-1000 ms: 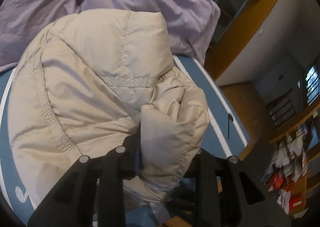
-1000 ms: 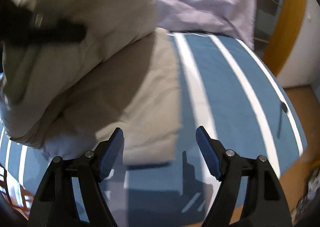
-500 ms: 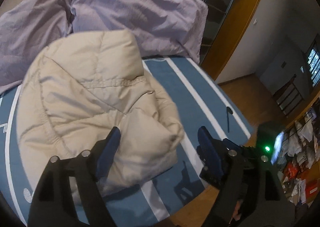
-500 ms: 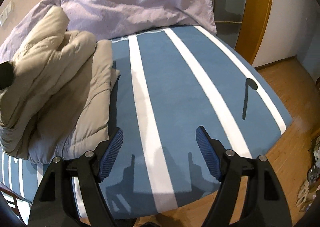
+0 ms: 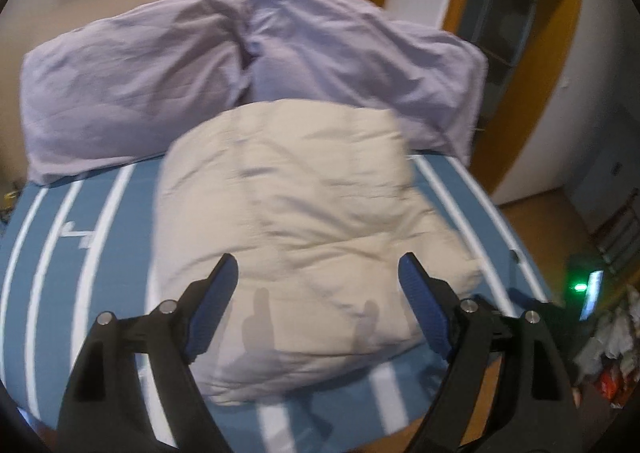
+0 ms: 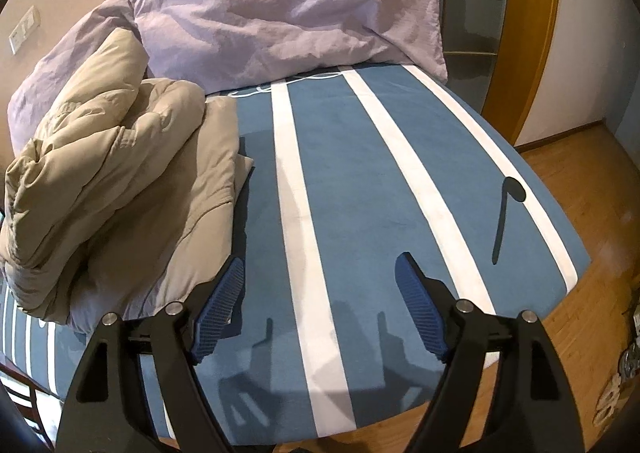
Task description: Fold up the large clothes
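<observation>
A beige puffer jacket point(image 5: 296, 221) lies folded in a bundle on the blue, white-striped bed point(image 5: 76, 253). My left gripper point(image 5: 318, 281) is open and empty, raised above the bundle's near edge. In the right wrist view the jacket point(image 6: 116, 181) sits at the left. My right gripper point(image 6: 320, 285) is open and empty over the bare bed cover point(image 6: 360, 181), to the right of the jacket.
Two lilac pillows point(image 5: 132, 81) point(image 6: 288, 5) lean at the head of the bed. An orange door frame point(image 6: 524, 25) and wooden floor point(image 6: 592, 181) lie to the right. Clutter point(image 5: 612, 365) sits on the floor at the lower right.
My left gripper let go of the jacket, opened and drew back and up. The jacket dropped into a folded bundle on the bed. My right gripper pulled back, staying open.
</observation>
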Tool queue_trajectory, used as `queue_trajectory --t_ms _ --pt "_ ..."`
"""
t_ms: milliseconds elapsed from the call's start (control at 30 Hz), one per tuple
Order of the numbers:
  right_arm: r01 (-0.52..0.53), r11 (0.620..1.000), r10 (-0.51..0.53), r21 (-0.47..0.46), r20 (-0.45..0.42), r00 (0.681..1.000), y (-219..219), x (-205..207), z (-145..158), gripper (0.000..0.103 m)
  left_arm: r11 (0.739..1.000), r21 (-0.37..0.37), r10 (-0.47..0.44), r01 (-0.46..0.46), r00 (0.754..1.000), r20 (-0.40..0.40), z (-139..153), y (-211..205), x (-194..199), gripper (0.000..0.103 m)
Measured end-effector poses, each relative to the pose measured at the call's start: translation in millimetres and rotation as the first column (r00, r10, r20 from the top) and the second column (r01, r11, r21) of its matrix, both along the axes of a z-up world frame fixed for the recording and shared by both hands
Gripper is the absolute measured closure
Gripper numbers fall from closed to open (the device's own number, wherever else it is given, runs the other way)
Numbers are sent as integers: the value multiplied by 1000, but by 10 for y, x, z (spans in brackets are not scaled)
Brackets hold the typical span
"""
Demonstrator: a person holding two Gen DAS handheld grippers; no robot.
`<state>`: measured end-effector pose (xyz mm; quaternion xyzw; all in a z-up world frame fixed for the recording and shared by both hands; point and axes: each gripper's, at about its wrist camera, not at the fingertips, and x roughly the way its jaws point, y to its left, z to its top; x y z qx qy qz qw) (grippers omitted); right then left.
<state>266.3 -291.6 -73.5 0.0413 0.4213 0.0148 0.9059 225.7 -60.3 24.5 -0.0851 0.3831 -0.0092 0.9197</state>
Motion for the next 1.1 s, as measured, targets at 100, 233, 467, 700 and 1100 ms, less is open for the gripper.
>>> queue_trajectory --t_ms 100,233,467,700,1100 --pt "-6 1000 6 -2 -8 1000 6 3 -28 22 999 33 44 -43 999 -21 -107 120 4 21" --pt "0 1000 0 1 -18 1000 -20 11 -46 22 997 28 75 -72 994 -80 -350 195 55 21" --pt "5 1000 -5 24 -4 1000 -59 31 50 22 999 -11 52 -53 992 -117 -587 80 138 21" --pt "-34 997 31 66 35 999 73 82 243 24 1000 -9 13 -15 991 -135 -755 -77 207 21" --pt "-213 973 207 84 76 975 717 159 429 66 998 21 -57 61 988 -147 -878 -200 262 21"
